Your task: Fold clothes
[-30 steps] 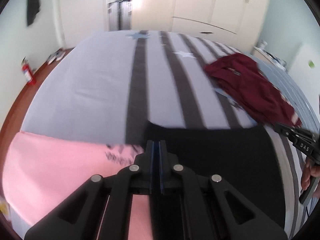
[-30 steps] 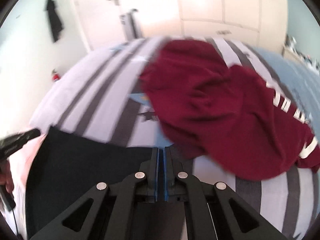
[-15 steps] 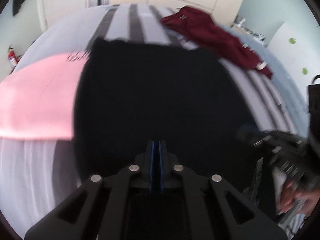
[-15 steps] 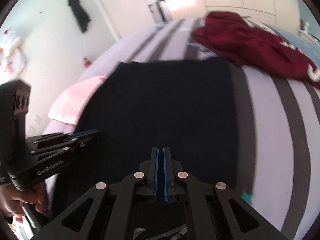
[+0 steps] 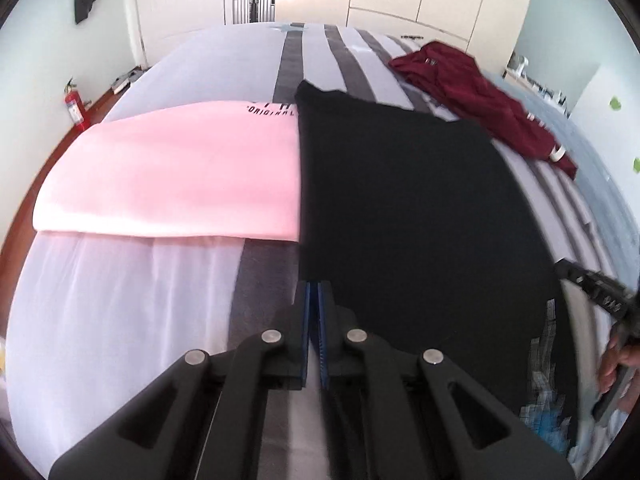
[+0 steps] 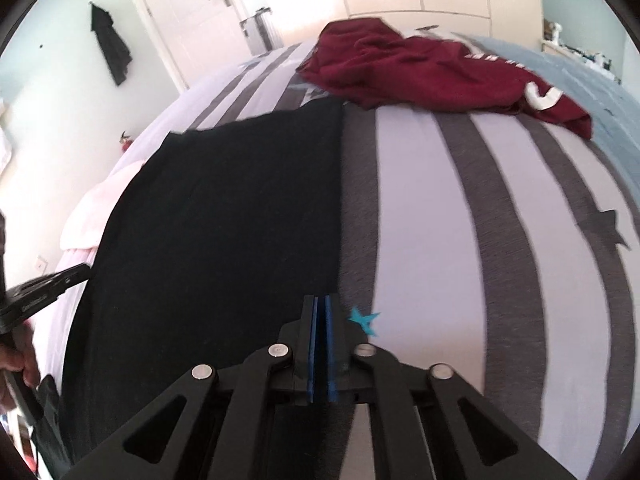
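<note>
The black garment lies spread flat along the striped bed, its near end running down over the bed's near edge. Each tool sits at a near corner: the left gripper has its blue pads pressed together at the near left edge, the right gripper likewise at the near right edge. In both, cloth seems to run between the pads (dark on dark, so I cannot tell for certain). That placement suits holding the hem taut and square.

The garment's left edge overlaps the pink garment, already a flat rectangle. The crumpled maroon garment lies just beyond its far right corner. Open striped cover lies to the right and far.
</note>
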Motion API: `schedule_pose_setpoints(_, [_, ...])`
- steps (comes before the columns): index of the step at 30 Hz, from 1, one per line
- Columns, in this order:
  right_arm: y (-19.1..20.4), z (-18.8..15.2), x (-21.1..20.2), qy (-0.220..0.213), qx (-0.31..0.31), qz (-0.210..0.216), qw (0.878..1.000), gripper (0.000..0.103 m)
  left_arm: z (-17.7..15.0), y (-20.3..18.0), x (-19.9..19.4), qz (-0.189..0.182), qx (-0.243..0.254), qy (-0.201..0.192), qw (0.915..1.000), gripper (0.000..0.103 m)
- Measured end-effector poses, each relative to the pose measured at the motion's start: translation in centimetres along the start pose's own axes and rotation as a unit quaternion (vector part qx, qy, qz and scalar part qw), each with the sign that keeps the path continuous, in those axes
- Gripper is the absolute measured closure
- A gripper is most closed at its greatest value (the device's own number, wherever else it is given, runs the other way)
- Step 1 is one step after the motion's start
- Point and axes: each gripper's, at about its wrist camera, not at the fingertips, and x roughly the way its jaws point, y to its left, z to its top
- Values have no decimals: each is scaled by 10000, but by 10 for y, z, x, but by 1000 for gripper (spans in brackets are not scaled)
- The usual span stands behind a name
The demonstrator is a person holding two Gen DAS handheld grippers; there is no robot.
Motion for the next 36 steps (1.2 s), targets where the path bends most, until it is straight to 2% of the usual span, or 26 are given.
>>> schedule_pose_setpoints(2, [5, 1, -8, -37, -34, 35, 10000, 96, -6, -16, -14, -183, 87, -77, 9998, 101])
schedule_pose_setpoints(4, [23, -6, -15, 12, -176, 256, 9995, 97, -11, -31, -26, -358, 172, -139, 9991, 101])
schedule_pose_setpoints(7, [50, -16, -25, 87, -387, 574, 9976, 97, -29, -53, -32, -634, 285, -31, 9976, 101])
schedule_pose_setpoints(9, [64, -27, -26, 153, -512, 693, 9962, 96, -44, -61, -26, -682, 348, 136, 9970, 101])
schedule_pose_setpoints(13, [74, -53, -15, 372, -612, 648, 9953, 96, -64, -64, -8, -477, 434, 455, 9969, 101])
schedule_pose_setpoints(16, [61, -63, -15, 393, -586, 392, 9967, 100, -73, -50, -14, -359, 375, 388, 9979, 101])
schedule_pose_setpoints(21, [28, -68, -29, 311, -311, 95, 9990, 100, -82, -14, -29, -134, 89, 351, 9993, 101])
schedule_pose_setpoints(26, [17, -71, -46, 252, -213, -29, 9995, 99, -82, -6, -47, 136, -68, 171, 9997, 101])
schedule_pose_setpoints(29, [24, -74, -61, 194, -223, 69, 9995, 96, -89, -10, -65, -69, -280, 53, 9996, 101])
schedule_pose_setpoints(34, [64, -97, -81, 284, -527, 461, 9971, 96, -118, -47, -83, -531, -37, 118, 9985, 101])
schedule_pose_setpoints(36, [69, -108, -85, 323, -560, 481, 9968, 96, -129, -62, -83, -664, 33, 206, 9976, 101])
